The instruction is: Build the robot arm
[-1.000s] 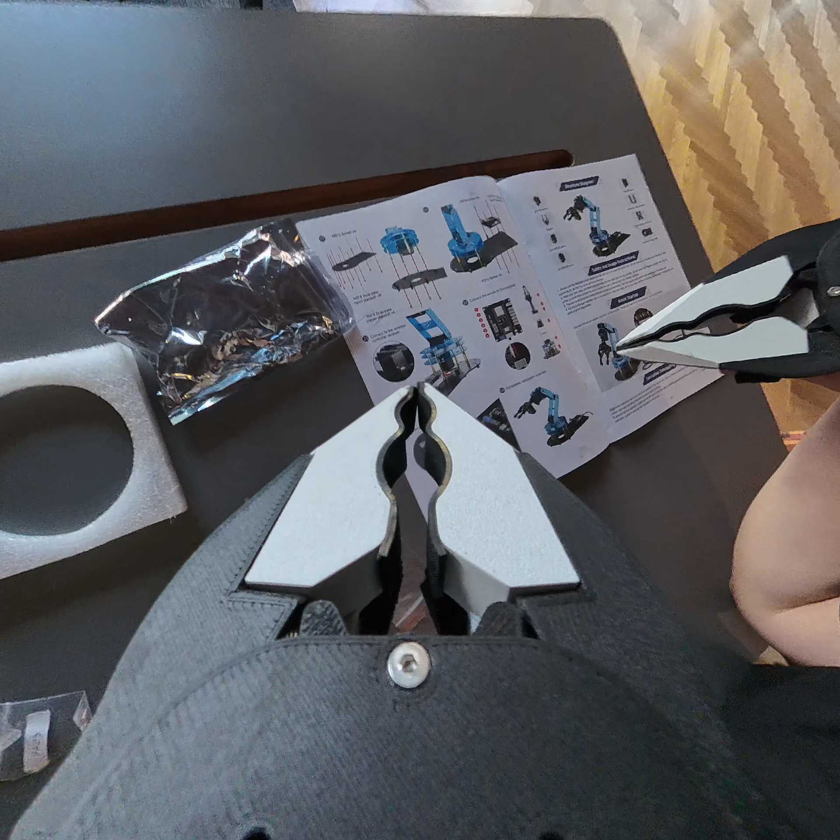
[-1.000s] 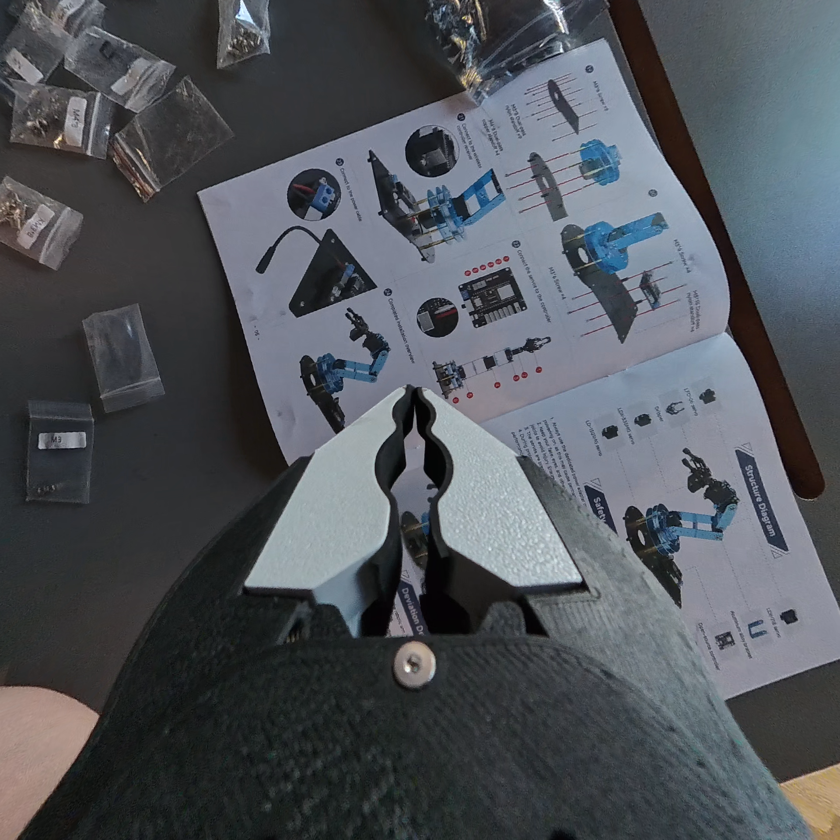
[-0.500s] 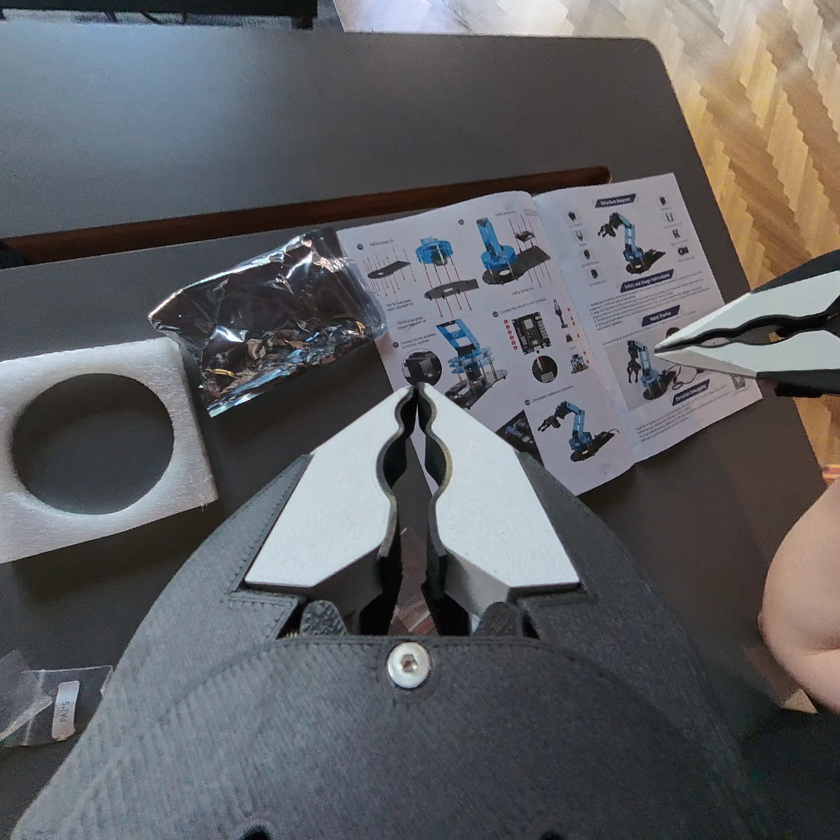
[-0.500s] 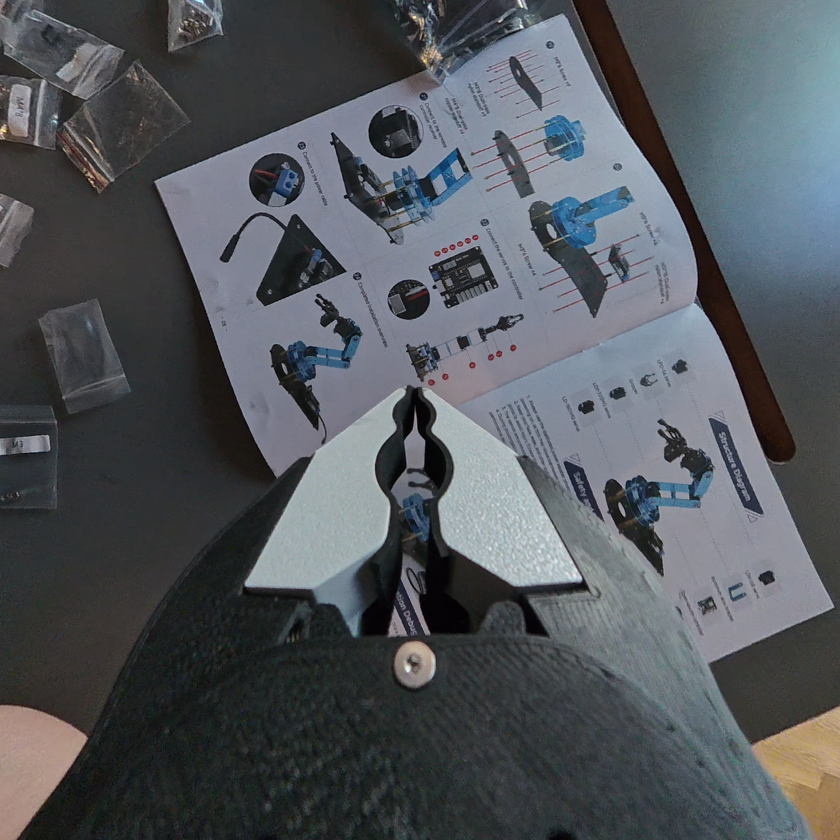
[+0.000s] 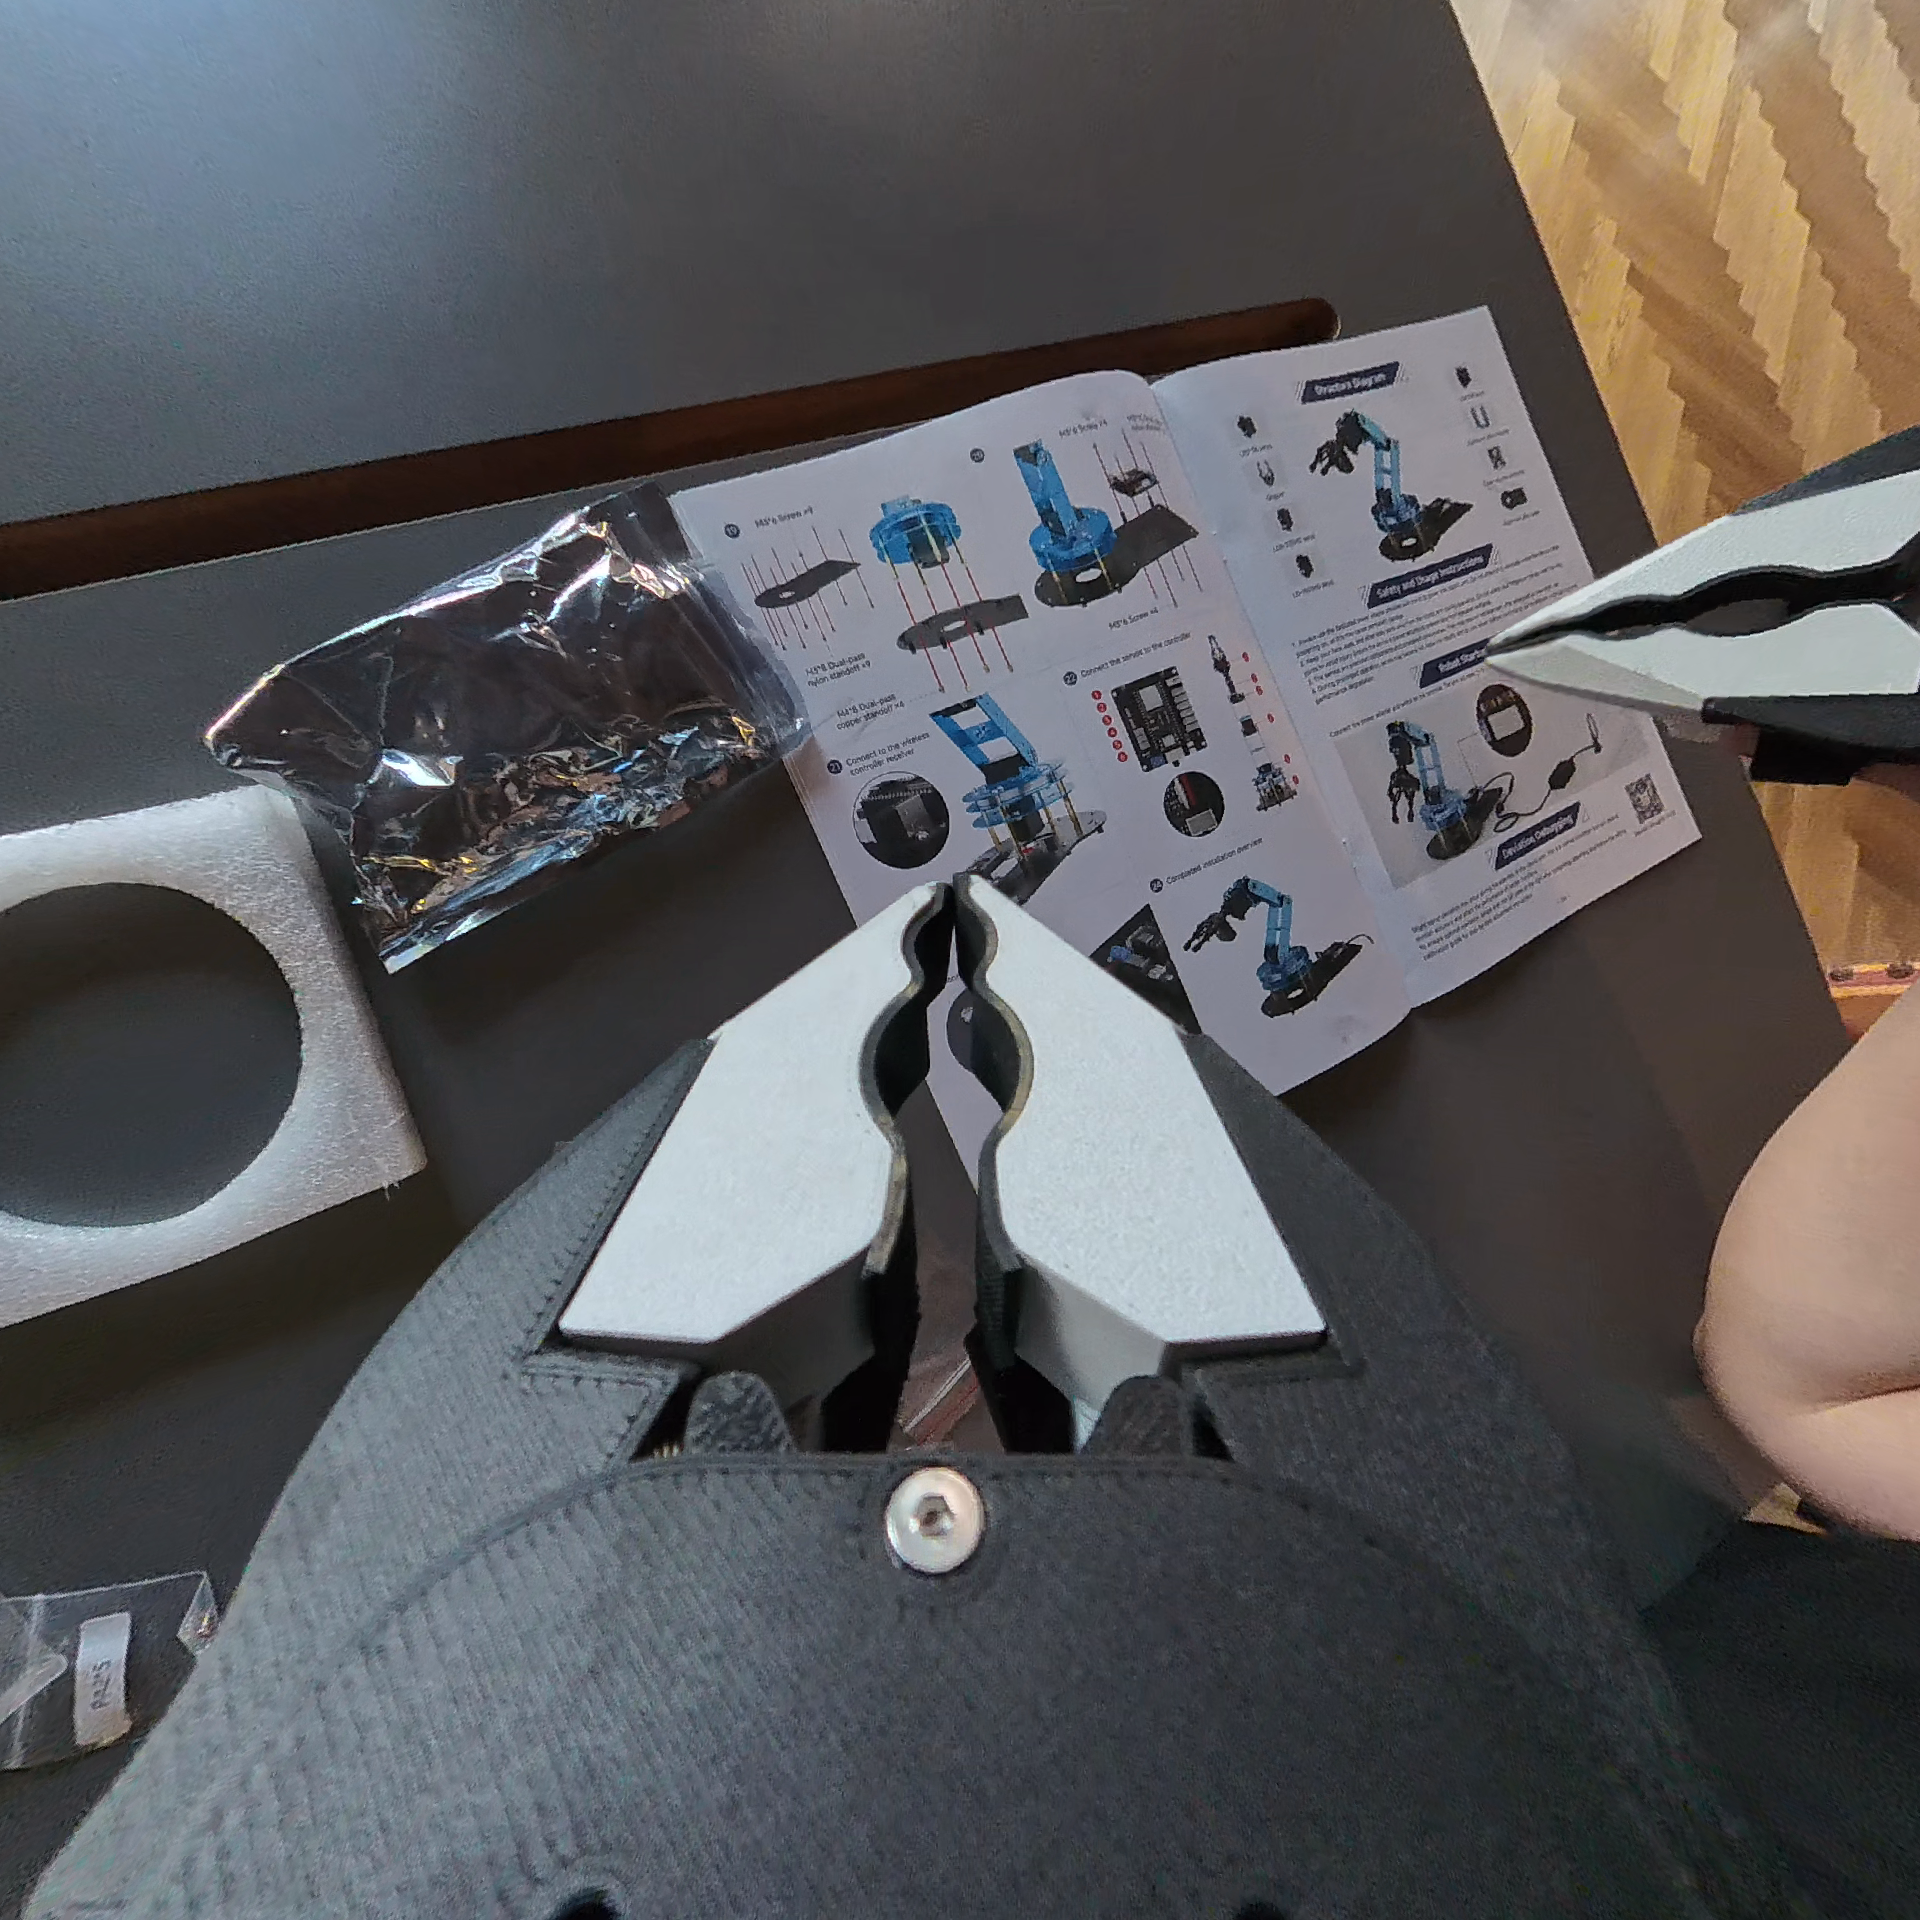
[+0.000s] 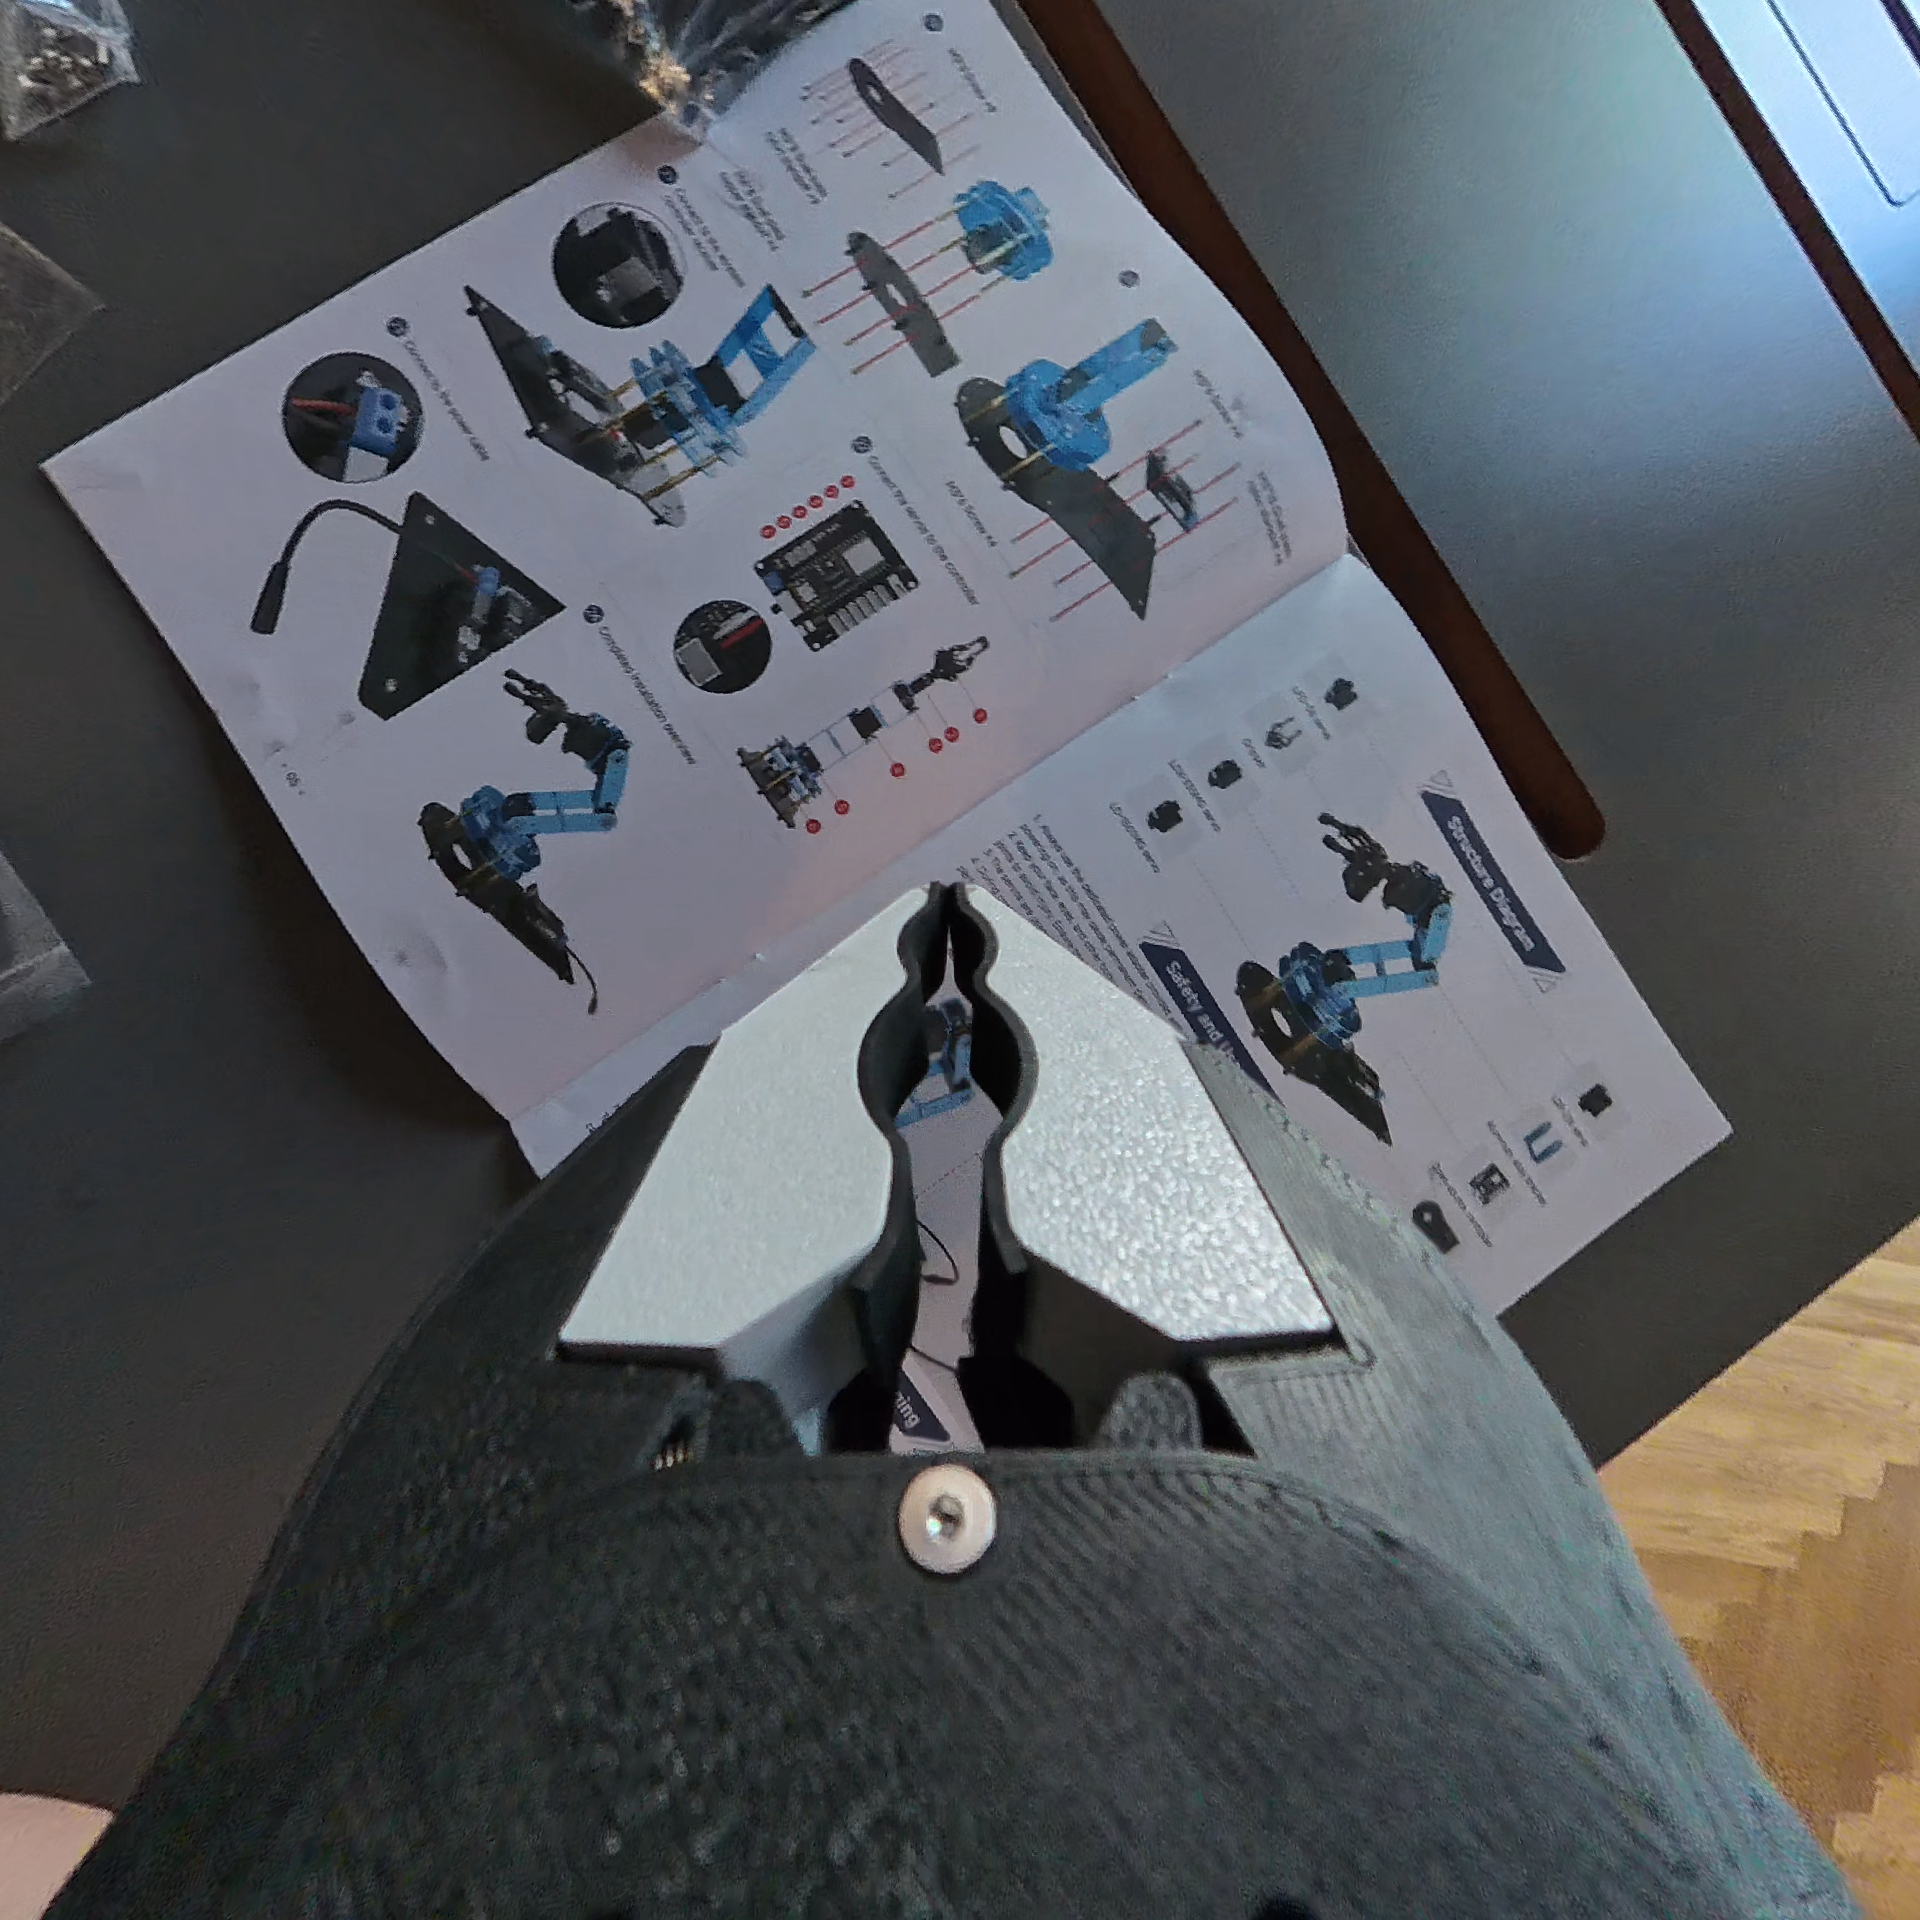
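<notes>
An open instruction booklet (image 5: 1195,665) with pictures of a blue robot arm lies flat on the dark table (image 5: 727,208). It also shows in the right wrist view (image 6: 790,582). My left gripper (image 5: 954,896) is shut and empty, with its tips at the booklet's near left edge. My right gripper (image 6: 948,902) is shut and empty, above the booklet's right page by the fold. It shows from the side in the left wrist view (image 5: 1496,681), over that right page.
A crinkled silvery bag (image 5: 499,727) lies left of the booklet, a white foam block with a round hole (image 5: 343,1039) farther left. Small clear bags (image 5: 94,1673) lie at the near left and in the right wrist view (image 6: 42,52). A brown slot (image 5: 623,436) crosses the table. Wood floor (image 5: 1714,208) lies beyond the right edge. A person's arm (image 5: 1818,1351) is at the right.
Both grippers stay shut. The right gripper has moved closer over the booklet, toward its right page. The left wrist view has shifted, so the booklet, bag and foam sit farther right.
</notes>
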Tool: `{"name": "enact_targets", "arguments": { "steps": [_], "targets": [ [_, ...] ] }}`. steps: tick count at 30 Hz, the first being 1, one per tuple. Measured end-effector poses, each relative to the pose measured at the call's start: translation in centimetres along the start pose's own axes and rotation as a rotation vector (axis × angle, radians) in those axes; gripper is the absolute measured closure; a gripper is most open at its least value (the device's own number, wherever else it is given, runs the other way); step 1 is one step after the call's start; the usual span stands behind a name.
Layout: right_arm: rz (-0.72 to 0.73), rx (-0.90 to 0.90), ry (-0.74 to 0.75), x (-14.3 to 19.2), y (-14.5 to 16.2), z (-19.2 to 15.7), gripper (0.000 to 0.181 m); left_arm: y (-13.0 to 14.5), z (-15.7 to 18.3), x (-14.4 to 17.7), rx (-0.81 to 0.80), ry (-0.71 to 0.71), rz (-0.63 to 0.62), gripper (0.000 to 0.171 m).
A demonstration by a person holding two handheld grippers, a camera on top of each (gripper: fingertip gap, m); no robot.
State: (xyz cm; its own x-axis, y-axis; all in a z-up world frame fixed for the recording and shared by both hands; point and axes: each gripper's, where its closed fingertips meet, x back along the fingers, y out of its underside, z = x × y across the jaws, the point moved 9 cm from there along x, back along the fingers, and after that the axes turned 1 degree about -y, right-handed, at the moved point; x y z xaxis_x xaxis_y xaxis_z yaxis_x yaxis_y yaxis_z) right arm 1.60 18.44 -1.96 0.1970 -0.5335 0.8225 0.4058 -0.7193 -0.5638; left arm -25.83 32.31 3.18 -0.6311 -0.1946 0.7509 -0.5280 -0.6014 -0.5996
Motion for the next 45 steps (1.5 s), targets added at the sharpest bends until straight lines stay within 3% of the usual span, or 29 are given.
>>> {"name": "enact_targets", "arguments": {
  "steps": [14,45],
  "targets": [
    [0.086,-0.062,0.031,0.9,-0.4,0.7,0.178,-0.1,0.1,-0.1,-0.002,0.015,0.004,0.171],
    [0.134,-0.043,0.100,1.9,-1.1,0.7,0.172,-0.3,0.5,0.8,-0.015,0.023,0.048,0.171]
  ]
}}
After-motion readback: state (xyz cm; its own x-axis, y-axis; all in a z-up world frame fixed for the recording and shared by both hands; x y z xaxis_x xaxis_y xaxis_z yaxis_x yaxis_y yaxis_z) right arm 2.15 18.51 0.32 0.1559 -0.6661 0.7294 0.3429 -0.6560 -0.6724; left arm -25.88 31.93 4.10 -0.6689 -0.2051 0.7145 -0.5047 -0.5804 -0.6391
